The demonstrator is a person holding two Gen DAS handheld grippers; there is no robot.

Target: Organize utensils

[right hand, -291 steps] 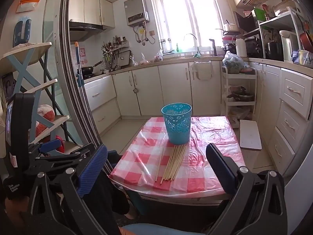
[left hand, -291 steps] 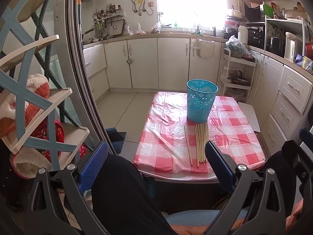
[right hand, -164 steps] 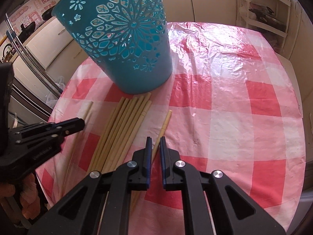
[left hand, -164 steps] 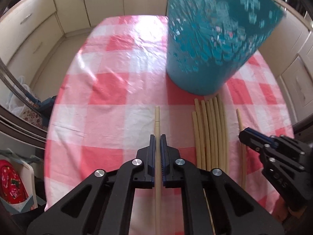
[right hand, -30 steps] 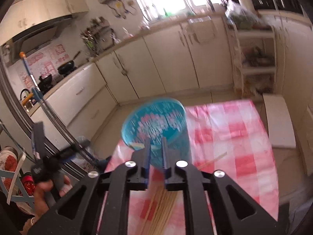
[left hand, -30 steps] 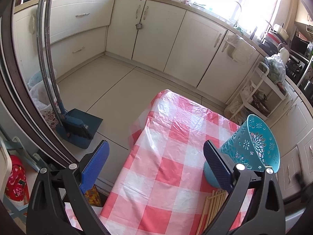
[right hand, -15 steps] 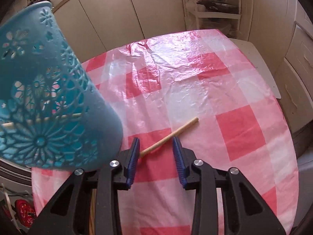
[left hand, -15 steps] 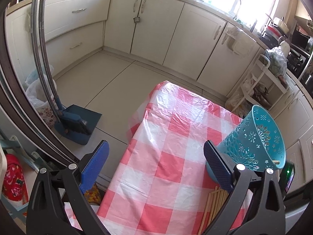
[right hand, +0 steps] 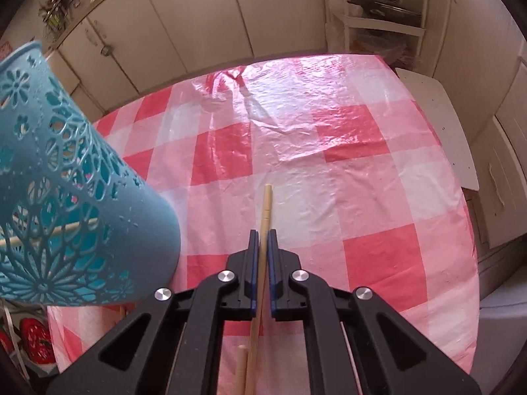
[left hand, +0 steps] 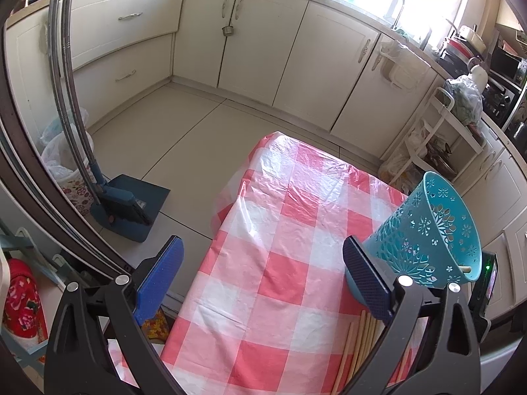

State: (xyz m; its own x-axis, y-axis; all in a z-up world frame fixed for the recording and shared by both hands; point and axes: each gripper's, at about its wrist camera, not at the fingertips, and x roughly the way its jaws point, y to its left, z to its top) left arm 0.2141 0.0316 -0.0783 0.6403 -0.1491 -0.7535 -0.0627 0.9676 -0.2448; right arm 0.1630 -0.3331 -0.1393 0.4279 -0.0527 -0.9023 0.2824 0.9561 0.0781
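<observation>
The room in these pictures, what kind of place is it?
Most likely a home kitchen: cream cabinets run along the walls, a sink tap stands by the window, and a small table wears a checked tablecloth.

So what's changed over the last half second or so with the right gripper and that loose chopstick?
The right gripper came down over the loose chopstick and its fingers closed on it; before, they straddled it open, with the stick lying aslant. The stick now runs straight out between them. The blue basket, the checked tablecloth and the left gripper, open and empty, stayed as they were.
</observation>
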